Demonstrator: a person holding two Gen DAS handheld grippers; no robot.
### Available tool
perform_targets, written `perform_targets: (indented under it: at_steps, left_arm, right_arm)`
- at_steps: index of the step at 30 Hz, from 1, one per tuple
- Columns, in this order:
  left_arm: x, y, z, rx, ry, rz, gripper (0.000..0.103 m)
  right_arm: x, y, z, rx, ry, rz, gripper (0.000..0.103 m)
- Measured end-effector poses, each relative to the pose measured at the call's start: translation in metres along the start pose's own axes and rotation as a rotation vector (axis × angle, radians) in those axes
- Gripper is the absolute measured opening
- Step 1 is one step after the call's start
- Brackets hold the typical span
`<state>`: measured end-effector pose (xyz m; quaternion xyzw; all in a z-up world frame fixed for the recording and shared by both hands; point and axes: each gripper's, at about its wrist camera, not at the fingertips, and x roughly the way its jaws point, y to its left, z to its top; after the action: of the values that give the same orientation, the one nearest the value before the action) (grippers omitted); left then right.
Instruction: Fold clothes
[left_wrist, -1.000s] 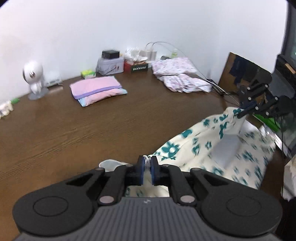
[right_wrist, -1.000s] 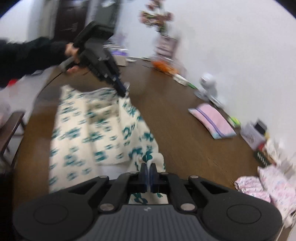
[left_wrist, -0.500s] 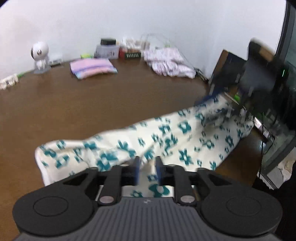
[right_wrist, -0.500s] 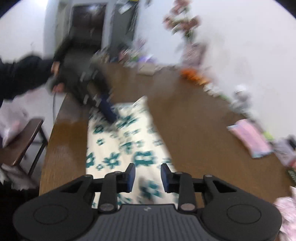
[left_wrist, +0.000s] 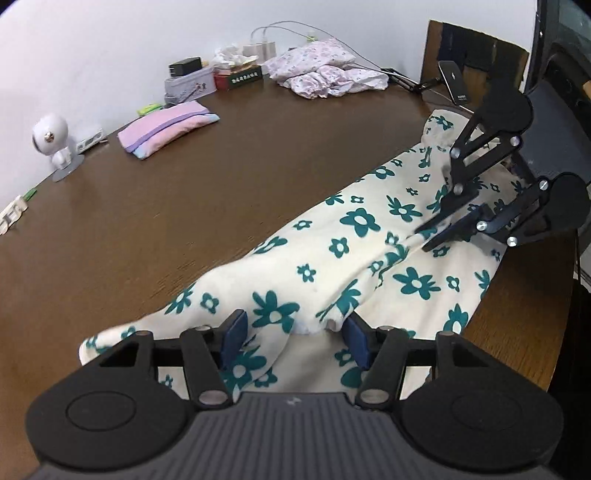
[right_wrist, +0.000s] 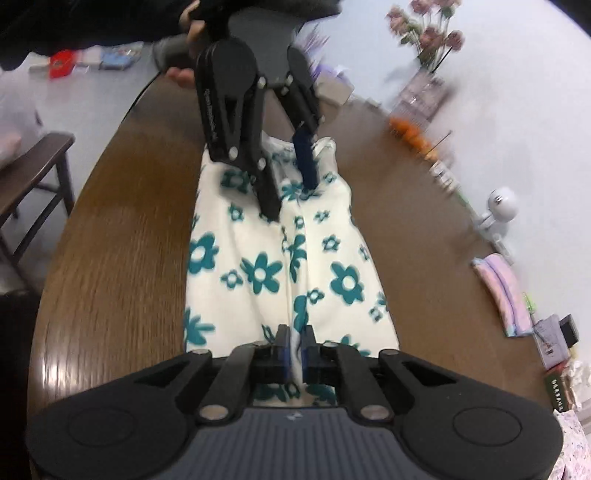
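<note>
brown wooden table (left_wrist: 184, 221) bears the floral garment (left_wrist: 351, 258), laid long across centre frame. left gripper (left_wrist: 293, 338) spread wide over 1 end, holding nothing; right gripper (right_wrist: 294, 350) pinches a centre ridge, likely to gather a fold.

Pretty much nothing readable here.
A dark box (left_wrist: 245, 76) by the wall carried a pale label, and the left gripper (right_wrist: 291, 184) arm had small print, both too blurry to make out.

Plain white wall (left_wrist: 110, 40), dark wood table (left_wrist: 184, 192), chair (right_wrist: 33, 173) nearby.
</note>
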<state>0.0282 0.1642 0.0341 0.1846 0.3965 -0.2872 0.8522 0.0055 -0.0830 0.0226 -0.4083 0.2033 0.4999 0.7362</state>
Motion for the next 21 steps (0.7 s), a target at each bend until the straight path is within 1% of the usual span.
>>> perform_targets:
  at_steps: [1, 2, 3, 4, 5, 6, 7, 8, 9, 11, 13, 14, 15, 17, 18, 19, 20, 21]
  left_arm:
    - [-0.002, 0.001, -0.002, -0.012, -0.004, 0.002, 0.061]
    - [-0.009, 0.003, -0.003, -0.028, -0.012, -0.003, 0.061]
    - [-0.016, 0.005, -0.005, -0.045, -0.023, -0.01, 0.062]
    - [-0.025, 0.008, -0.005, -0.069, -0.053, -0.02, 0.063]
    - [-0.033, 0.012, -0.004, -0.1, -0.094, -0.025, 0.069]
    - [-0.041, 0.016, -0.002, -0.132, -0.135, -0.029, 0.079]
    - [-0.049, 0.02, -0.001, -0.163, -0.175, -0.034, 0.082]
    - [-0.054, 0.023, 0.002, -0.186, -0.203, -0.038, 0.082]
    - [-0.046, 0.022, 0.009, -0.186, -0.188, -0.041, 0.082]
    - [-0.034, 0.019, 0.014, -0.184, -0.156, -0.041, 0.082]
    - [-0.022, 0.016, 0.014, -0.181, -0.123, -0.035, 0.08]
    - [-0.017, 0.015, 0.014, -0.18, -0.107, -0.032, 0.079]
    - [-0.011, 0.013, 0.015, -0.179, -0.09, -0.029, 0.079]
    - [0.001, 0.01, 0.015, -0.176, -0.058, -0.023, 0.079]
    - [0.006, 0.009, 0.015, -0.175, -0.041, -0.02, 0.079]
    - [0.011, 0.008, 0.015, -0.176, -0.026, -0.014, 0.079]
    - [0.013, 0.008, 0.012, -0.18, -0.013, 0.002, 0.079]
    - [0.013, 0.008, 0.008, -0.183, -0.005, 0.008, 0.079]
  right_arm:
    - [-0.01, -0.01, -0.003, 0.056, -0.015, 0.019, 0.019]
    - [-0.02, -0.02, -0.007, 0.116, -0.031, 0.039, 0.023]
    - [-0.032, -0.036, -0.012, 0.192, -0.055, 0.036, 0.032]
    - [-0.046, -0.056, -0.022, 0.277, -0.073, 0.021, 0.035]
    - [-0.057, -0.078, -0.036, 0.369, -0.062, -0.008, 0.035]
    - [-0.068, -0.1, -0.051, 0.462, -0.049, -0.038, 0.037]
    - [-0.072, -0.118, -0.069, 0.519, -0.011, -0.028, 0.04]
    - [-0.075, -0.134, -0.088, 0.574, 0.029, -0.015, 0.039]
    - [-0.079, -0.151, -0.106, 0.629, 0.069, -0.002, 0.04]
    - [-0.078, -0.164, -0.125, 0.629, 0.09, 0.092, 0.042]
    - [-0.073, -0.164, -0.13, 0.585, 0.101, 0.18, 0.05]
    - [-0.069, -0.163, -0.13, 0.555, 0.114, 0.233, 0.051]
    - [-0.059, -0.159, -0.126, 0.523, 0.139, 0.288, 0.05]
    - [-0.05, -0.145, -0.121, 0.449, 0.189, 0.301, 0.018]
    - [-0.051, -0.138, -0.118, 0.415, 0.203, 0.258, 0.003]
    - [-0.059, -0.13, -0.116, 0.396, 0.193, 0.193, 0.002]
    - [-0.071, -0.123, -0.114, 0.398, 0.18, 0.162, 0.002]
    - [-0.078, -0.114, -0.118, 0.412, 0.186, 0.158, 0.001]
